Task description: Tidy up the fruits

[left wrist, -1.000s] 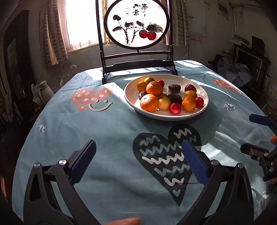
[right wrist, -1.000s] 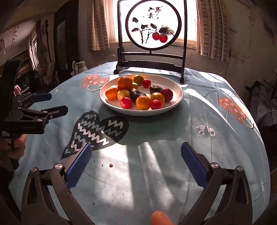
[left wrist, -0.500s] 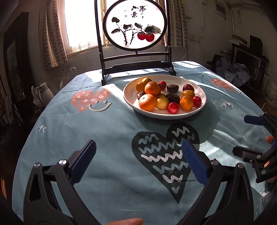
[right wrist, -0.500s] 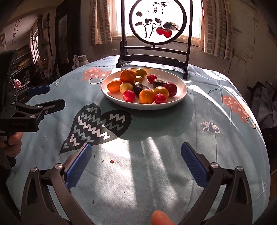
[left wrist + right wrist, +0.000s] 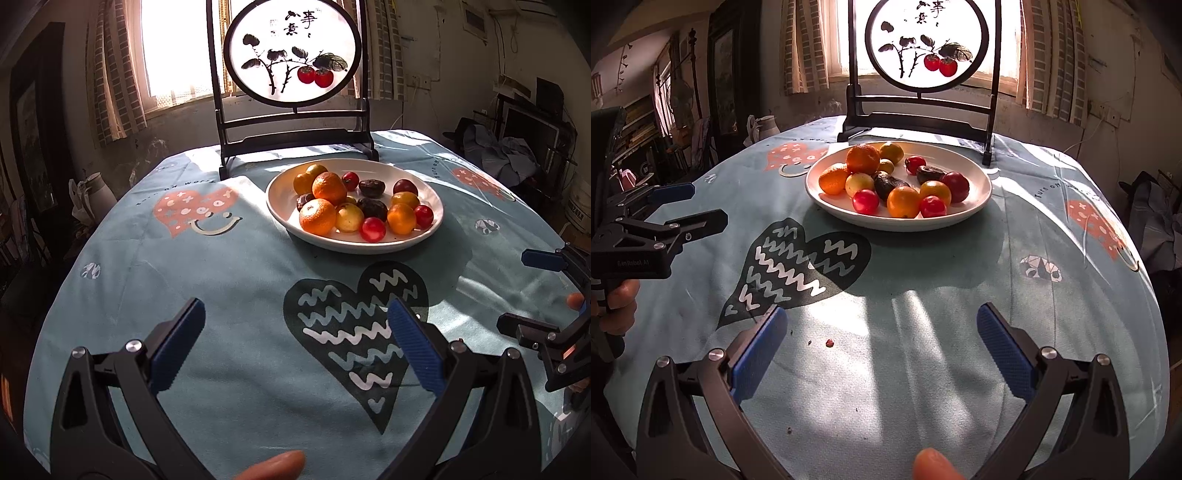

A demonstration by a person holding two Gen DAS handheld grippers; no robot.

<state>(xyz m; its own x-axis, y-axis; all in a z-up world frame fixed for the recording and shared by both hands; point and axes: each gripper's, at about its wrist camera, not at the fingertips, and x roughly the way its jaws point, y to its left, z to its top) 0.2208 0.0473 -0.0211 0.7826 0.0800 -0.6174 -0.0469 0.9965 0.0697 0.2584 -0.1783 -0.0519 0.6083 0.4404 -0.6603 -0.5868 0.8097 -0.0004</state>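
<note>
All the fruit (image 5: 354,206) is seen gathered in the white plate (image 5: 284,184) near the far side of the table (image 5: 236,280), just in front of a painted screen (image 5: 291,51); no loose fruit is seen on the cloth, only a few small crumbs (image 5: 829,343) in the right view. The left gripper (image 5: 295,347) and the right gripper (image 5: 882,350) are both held over the near part of the table, well apart from the plate, with jaws spread wide and nothing between them. Whether sorting lies ahead or the fruit has already been collected cannot be settled from this scene. Trouble may be expected from the pile itself: the oranges (image 5: 328,188) are stacked against smaller red fruits (image 5: 373,229) and dark ones (image 5: 371,188), so a neighbour could be nudged and sent rolling over the shallow rim if any piece were taken. Soft red fruits could be bruised or burst by hard jaws closed too far, and round skins could slip from flat pads. The plate could be pushed along the cloth toward the screen base if it were struck. Harsh sunlight and deep shadow across the table may also cause depth to be misjudged.
</note>
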